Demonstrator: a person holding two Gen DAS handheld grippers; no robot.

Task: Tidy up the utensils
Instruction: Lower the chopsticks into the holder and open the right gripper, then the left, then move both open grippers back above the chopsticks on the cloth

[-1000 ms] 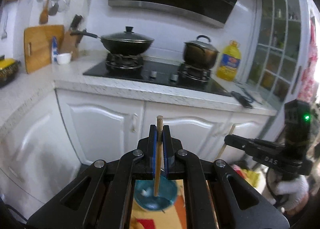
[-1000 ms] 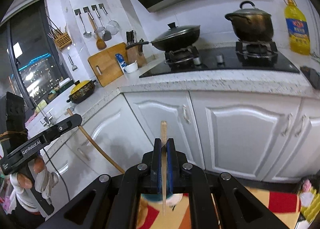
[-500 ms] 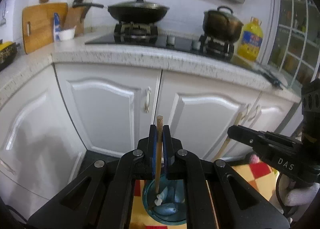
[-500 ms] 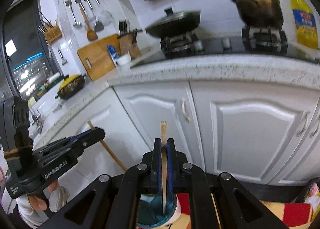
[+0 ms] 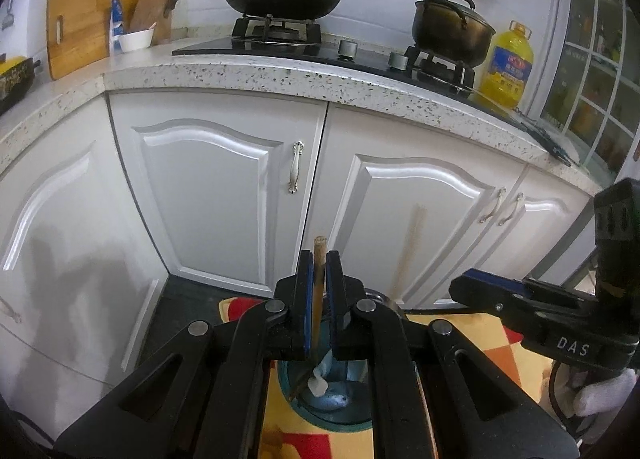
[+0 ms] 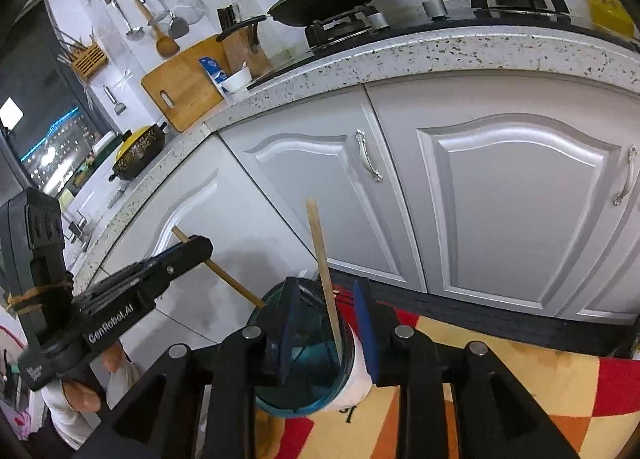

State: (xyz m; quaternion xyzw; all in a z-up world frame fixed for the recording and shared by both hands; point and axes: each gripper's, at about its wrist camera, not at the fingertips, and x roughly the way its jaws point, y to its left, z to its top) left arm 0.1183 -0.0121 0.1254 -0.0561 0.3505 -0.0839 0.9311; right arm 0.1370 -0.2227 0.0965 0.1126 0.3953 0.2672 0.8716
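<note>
Both chopsticks are going into the teal cup [image 6: 304, 363], which is standing on the checked cloth [image 6: 500, 371] in front of the white cabinet doors [image 5: 224, 195]. The right hand-held gripper [image 6: 326, 323] is opening its jaws: the blue pads are standing clear on either side of the right chopstick [image 6: 322, 267], which is now leaning inside the cup with its lower end down in the bowl and its top tilted away toward the cabinets. The left hand-held gripper [image 5: 319, 307] is clamped on the left chopstick [image 5: 319, 283], pads together on the shaft, with the lower end reaching down over the cup's mouth, where something pale is lying at the bottom. To do this well, the right side is probably best kept parting until the pads are well apart from the stick, then lifted straight back so a pad is not catching the leaning shaft and tipping the cup. The left side seems to be needing its tip well inside the rim before letting go; releasing too high risks the stick bouncing out onto the cloth. Whether the left tip is already touching the cup's floor cannot be told.
</note>
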